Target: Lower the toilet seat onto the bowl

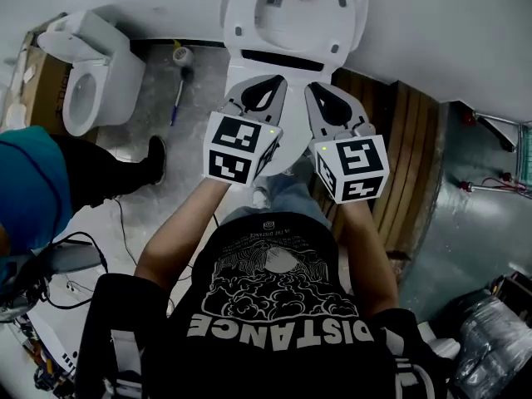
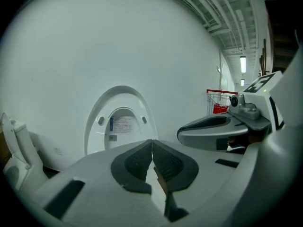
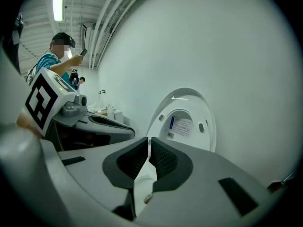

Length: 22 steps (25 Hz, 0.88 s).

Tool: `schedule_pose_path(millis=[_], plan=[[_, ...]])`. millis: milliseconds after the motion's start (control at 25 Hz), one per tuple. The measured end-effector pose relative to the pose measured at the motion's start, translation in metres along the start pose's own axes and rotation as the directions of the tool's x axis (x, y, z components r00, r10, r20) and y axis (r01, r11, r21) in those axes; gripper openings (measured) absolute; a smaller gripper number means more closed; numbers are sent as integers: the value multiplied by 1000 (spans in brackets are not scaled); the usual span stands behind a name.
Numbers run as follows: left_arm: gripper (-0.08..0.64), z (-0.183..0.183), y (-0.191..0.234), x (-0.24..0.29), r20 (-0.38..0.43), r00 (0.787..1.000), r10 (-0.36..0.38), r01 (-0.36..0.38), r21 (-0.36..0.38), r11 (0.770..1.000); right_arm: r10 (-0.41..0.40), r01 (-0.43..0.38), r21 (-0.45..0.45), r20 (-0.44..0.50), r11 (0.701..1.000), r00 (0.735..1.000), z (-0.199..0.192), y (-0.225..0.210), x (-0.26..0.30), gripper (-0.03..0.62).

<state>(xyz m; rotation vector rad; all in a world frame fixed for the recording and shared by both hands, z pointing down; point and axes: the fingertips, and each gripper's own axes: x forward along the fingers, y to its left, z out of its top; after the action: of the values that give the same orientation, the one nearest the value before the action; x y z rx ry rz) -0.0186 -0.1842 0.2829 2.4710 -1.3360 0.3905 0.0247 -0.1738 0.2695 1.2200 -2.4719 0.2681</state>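
The white toilet seat (image 1: 293, 15) stands raised with its lid against the white wall, a printed label on its underside. It also shows upright in the left gripper view (image 2: 120, 122) and in the right gripper view (image 3: 184, 122). The bowl (image 1: 291, 144) is mostly hidden under the two grippers. My left gripper (image 1: 264, 83) (image 2: 152, 141) is shut with nothing in it, held short of the seat. Beside it my right gripper (image 1: 321, 86) (image 3: 148, 140) is likewise shut and empty. Neither touches the seat.
A second white toilet (image 1: 91, 73) stands at the left, with a brush (image 1: 180, 73) on the floor between the two. A slatted wooden panel (image 1: 407, 156) lies at the right. A person in a teal top (image 1: 29, 189) stands at the left, near cables (image 1: 83, 264) on the floor.
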Motion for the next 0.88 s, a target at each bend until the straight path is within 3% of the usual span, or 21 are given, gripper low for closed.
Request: schedule_pose_path(millis=[560, 880], plan=[[12, 69, 80, 119, -9, 1000, -6, 7, 80, 997, 46, -48, -70, -39, 996, 998, 39, -105, 98, 21], [14, 96, 111, 148, -17, 1000, -2, 5, 164, 986, 43, -48, -103, -52, 993, 998, 54, -146, 128, 21]])
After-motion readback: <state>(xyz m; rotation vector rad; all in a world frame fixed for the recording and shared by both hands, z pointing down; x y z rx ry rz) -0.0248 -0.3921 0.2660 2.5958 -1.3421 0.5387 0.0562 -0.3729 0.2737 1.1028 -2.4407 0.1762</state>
